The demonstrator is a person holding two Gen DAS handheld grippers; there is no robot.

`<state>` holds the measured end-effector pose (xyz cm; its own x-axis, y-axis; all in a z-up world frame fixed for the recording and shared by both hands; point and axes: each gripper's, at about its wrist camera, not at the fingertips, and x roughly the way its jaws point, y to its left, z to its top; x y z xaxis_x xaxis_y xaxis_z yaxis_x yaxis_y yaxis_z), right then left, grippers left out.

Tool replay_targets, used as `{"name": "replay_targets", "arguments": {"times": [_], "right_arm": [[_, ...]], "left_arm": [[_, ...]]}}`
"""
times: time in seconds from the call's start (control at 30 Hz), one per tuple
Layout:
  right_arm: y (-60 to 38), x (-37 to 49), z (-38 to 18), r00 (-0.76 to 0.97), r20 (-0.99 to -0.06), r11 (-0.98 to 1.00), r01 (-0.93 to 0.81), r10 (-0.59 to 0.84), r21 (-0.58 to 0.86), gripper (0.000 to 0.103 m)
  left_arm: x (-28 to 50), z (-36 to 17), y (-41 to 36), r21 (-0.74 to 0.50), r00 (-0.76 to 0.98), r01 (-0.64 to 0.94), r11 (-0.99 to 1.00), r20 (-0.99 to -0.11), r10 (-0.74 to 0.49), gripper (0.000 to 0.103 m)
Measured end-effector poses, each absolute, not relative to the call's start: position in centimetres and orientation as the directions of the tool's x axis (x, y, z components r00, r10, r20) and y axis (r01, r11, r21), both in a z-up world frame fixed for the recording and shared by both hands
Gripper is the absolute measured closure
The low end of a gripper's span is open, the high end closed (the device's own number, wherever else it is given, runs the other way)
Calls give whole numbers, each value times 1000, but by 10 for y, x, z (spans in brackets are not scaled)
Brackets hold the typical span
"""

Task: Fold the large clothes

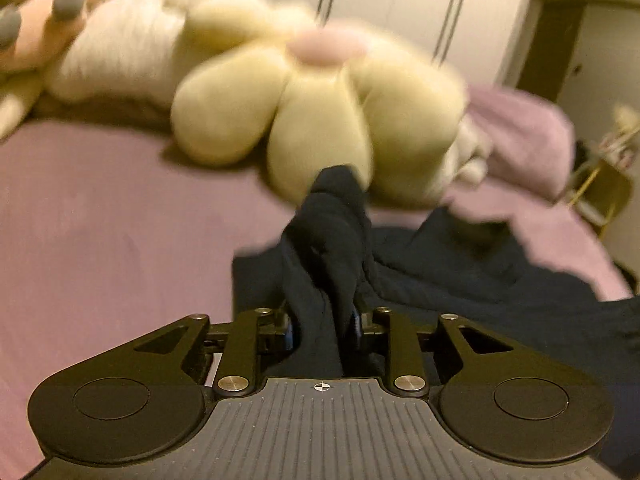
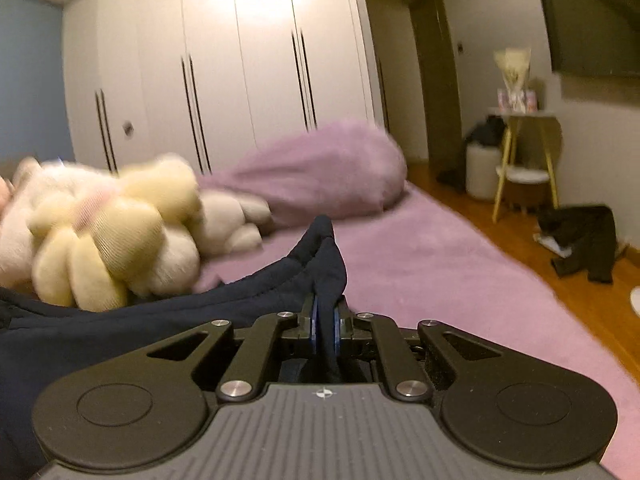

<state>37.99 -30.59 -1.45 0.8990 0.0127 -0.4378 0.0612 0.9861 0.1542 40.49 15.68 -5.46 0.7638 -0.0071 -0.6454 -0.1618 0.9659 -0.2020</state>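
Note:
A large dark navy garment point(image 1: 460, 276) lies on a pink bed sheet point(image 1: 100, 220). My left gripper point(image 1: 323, 320) is shut on a bunched fold of it, and the cloth rises in a peak past the fingers. In the right wrist view the same navy garment point(image 2: 120, 320) spreads to the left, and my right gripper point(image 2: 326, 320) is shut on a thin edge of it, with a pointed tip of cloth sticking up above the blue pads.
A yellow flower plush point(image 1: 312, 112) and white and pink plush toys point(image 1: 48, 20) lie just beyond the garment. A pink pillow point(image 2: 320, 168) sits at the bed head. White wardrobes point(image 2: 240, 80) stand behind. The bed edge and wooden floor point(image 2: 560, 280) are to the right, with a side table point(image 2: 524, 152).

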Motion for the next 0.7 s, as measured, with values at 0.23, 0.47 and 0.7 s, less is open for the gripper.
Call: {"name": "replay_targets", "arguments": {"times": [0.23, 0.47, 0.7], "right_arm": [[-307, 418, -83, 791, -612, 988, 70, 29, 137, 76], [-295, 402, -71, 839, -545, 995, 53, 0, 82, 95], [-268, 440, 2, 934, -349, 997, 77, -75, -7, 95]], "left_arm": [[403, -91, 171, -281, 759, -149, 948, -647, -73, 56], [398, -36, 166, -297, 817, -95, 950, -568, -96, 83], [476, 26, 138, -114, 905, -143, 983, -418, 83, 82]]}}
